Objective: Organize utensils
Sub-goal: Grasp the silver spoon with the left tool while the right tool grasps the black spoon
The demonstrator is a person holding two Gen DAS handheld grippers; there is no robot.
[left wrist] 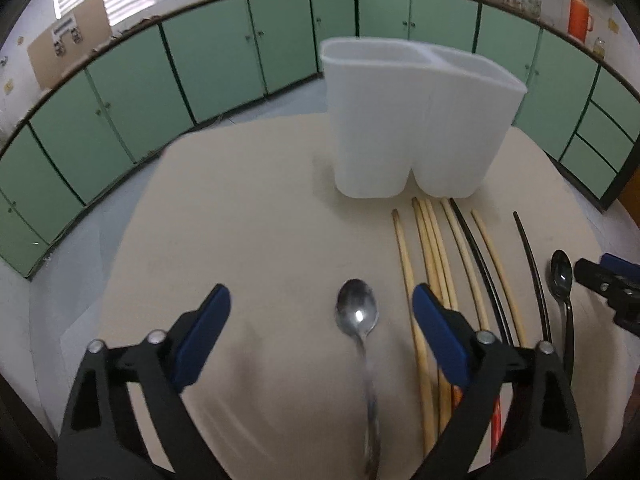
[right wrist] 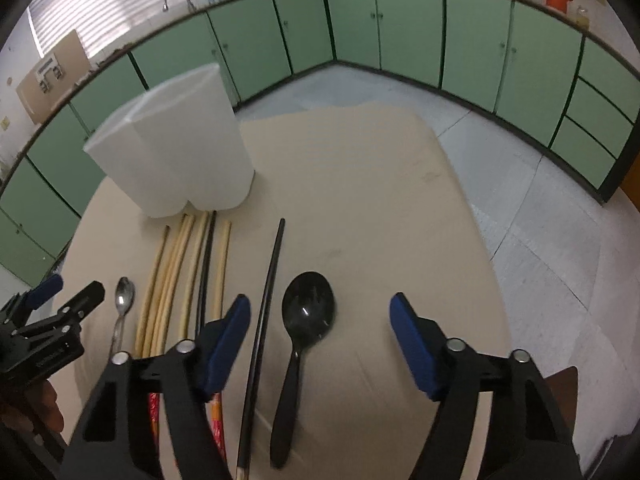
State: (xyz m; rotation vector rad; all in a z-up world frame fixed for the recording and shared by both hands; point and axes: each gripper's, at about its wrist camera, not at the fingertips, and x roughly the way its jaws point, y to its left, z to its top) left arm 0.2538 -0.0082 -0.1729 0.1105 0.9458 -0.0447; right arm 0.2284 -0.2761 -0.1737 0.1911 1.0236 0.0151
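A metal spoon (left wrist: 358,314) lies on the beige table (left wrist: 240,208), bowl up, between the blue pads of my left gripper (left wrist: 321,299), which is open above it. Several wooden chopsticks (left wrist: 432,248) and two black chopsticks (left wrist: 530,252) lie to its right. In the right wrist view a black spoon (right wrist: 307,311) lies between the pads of my open right gripper (right wrist: 320,308), with one black chopstick (right wrist: 272,276) just left of it. A white two-compartment holder (left wrist: 404,120) stands behind the utensils and looks empty. The same metal spoon (right wrist: 125,300) shows in the right wrist view.
Green cabinets (left wrist: 208,56) run along the walls beyond a pale floor (right wrist: 540,220). The table edge (right wrist: 464,184) falls away to the right. An orange jug (left wrist: 580,18) and pots stand on the counter. The other gripper (right wrist: 48,320) shows at the left of the right wrist view.
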